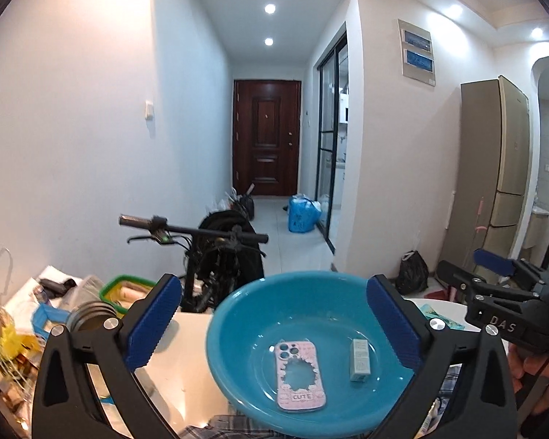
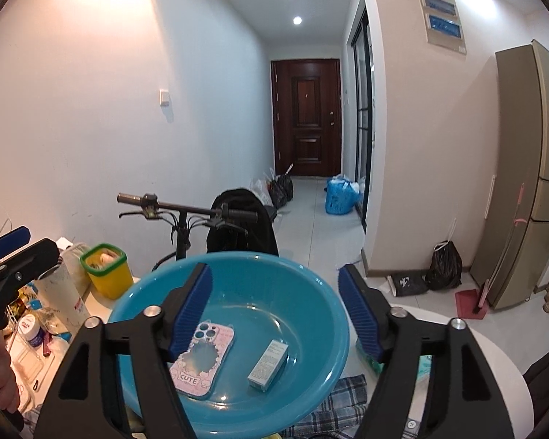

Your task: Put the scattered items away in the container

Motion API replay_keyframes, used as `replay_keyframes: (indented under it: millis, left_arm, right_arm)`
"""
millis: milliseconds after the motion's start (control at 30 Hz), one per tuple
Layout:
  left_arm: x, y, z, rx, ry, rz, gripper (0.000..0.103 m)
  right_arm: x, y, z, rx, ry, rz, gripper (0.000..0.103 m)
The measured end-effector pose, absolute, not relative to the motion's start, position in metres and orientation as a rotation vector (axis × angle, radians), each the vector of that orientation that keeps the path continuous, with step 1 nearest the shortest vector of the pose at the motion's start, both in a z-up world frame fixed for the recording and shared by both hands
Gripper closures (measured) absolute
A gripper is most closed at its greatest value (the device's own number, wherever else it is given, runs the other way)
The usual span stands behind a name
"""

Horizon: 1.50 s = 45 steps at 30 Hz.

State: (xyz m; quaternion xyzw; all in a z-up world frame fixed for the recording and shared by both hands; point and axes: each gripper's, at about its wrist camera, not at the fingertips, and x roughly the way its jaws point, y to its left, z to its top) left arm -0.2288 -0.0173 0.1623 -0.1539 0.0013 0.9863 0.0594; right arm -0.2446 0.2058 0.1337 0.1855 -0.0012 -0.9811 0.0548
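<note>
1. Blue basin (image 1: 238, 314) on white table (image 1: 186, 333), w/ pink phone case (image 1: 299, 376) & small box (image 1: 359, 359) lying apart inside.
2. Left gripper (image 1: 272, 323) spread wide, nothing held.
3. Right gripper (image 2: 274, 314) parted, nothing held.

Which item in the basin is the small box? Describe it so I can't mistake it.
Find the big blue basin on the white table. Two things lie in its bottom; the small box is the pale carton on the right, plain with fine print, unlike the pink phone case marked CUTE.
</note>
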Motion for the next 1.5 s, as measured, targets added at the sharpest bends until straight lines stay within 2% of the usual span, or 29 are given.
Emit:
replay_keyframes:
  millis: [100,333,767,1500]
  left_arm:
    - [-0.222,-0.016,0.168,-0.424,0.024,3.013,0.0]
    - [-0.215,-0.021,0.173,-0.356,-0.015,3.063,0.0]
    - [-0.185,-0.023,0.188,-0.282,0.04,3.057,0.0]
    - [-0.141,-0.034,0.21,-0.151,-0.011,3.181,0.0]
  right_arm:
    - [-0.236,0.204,0.14,0.534,0.011,-2.992,0.023]
    - [-0.216,0.202,0.157,0.405,0.047,-3.056,0.001]
    - [-0.201,0.205,0.171,0.295,0.05,-3.119,0.001]
    - [-0.154,0.212,0.195,0.116,-0.009,-3.122,0.001]
